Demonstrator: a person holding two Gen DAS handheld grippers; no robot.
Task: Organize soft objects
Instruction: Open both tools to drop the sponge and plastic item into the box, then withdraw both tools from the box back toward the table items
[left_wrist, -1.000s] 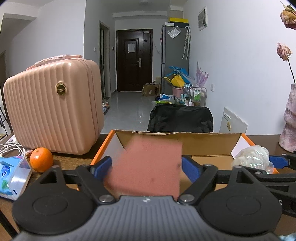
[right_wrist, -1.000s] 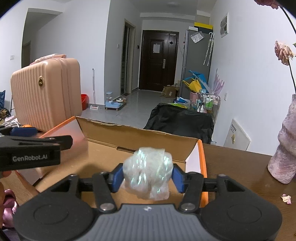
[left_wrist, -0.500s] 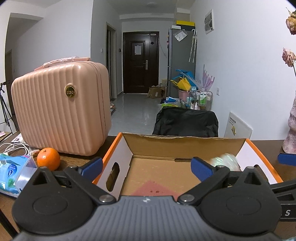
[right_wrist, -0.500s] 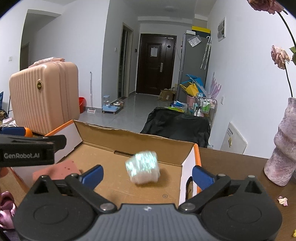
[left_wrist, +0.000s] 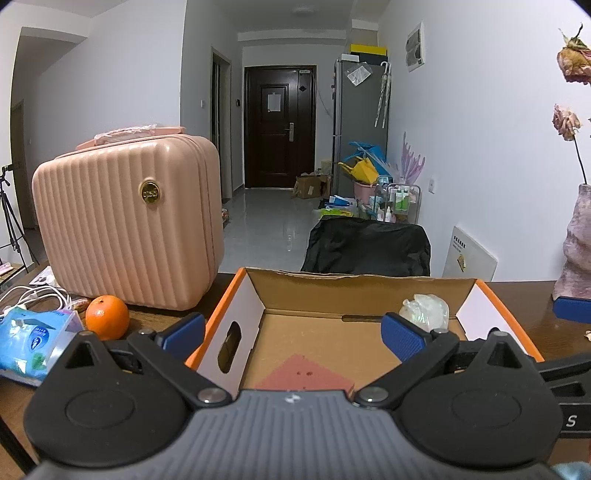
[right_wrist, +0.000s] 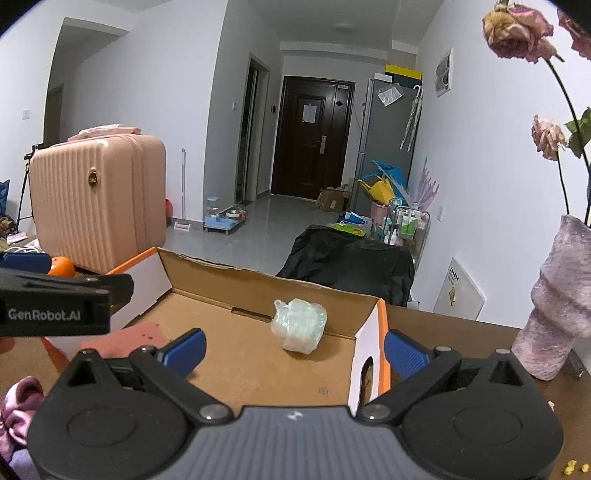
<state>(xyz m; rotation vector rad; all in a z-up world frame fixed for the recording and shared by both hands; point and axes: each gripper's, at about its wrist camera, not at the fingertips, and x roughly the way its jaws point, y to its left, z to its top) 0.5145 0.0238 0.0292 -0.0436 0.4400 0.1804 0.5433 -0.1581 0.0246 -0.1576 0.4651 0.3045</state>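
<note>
On the wooden table (right_wrist: 461, 339), the cardboard box (left_wrist: 354, 286) at frame centre contains a pink sponge (left_wrist: 303, 373) and plastic-wrapped bundle (right_wrist: 299, 325); left gripper (left_wrist: 293, 336) and right gripper (right_wrist: 295, 349) both spread, empty.

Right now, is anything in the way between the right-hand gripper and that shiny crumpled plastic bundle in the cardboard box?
Nothing visible. The right gripper is open, and only bare box floor lies between it and the crumpled plastic bundle in the open cardboard box.

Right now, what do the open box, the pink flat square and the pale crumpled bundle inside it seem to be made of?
Open brown box: corrugated cardboard, matte, with a ragged rim and white-faced, orange-edged flaps.
Pink flat square: probably a sponge or foam cloth, matte and speckled; uncertain.
Pale crumpled bundle: thin glossy plastic film, translucent and wrinkled.
</note>
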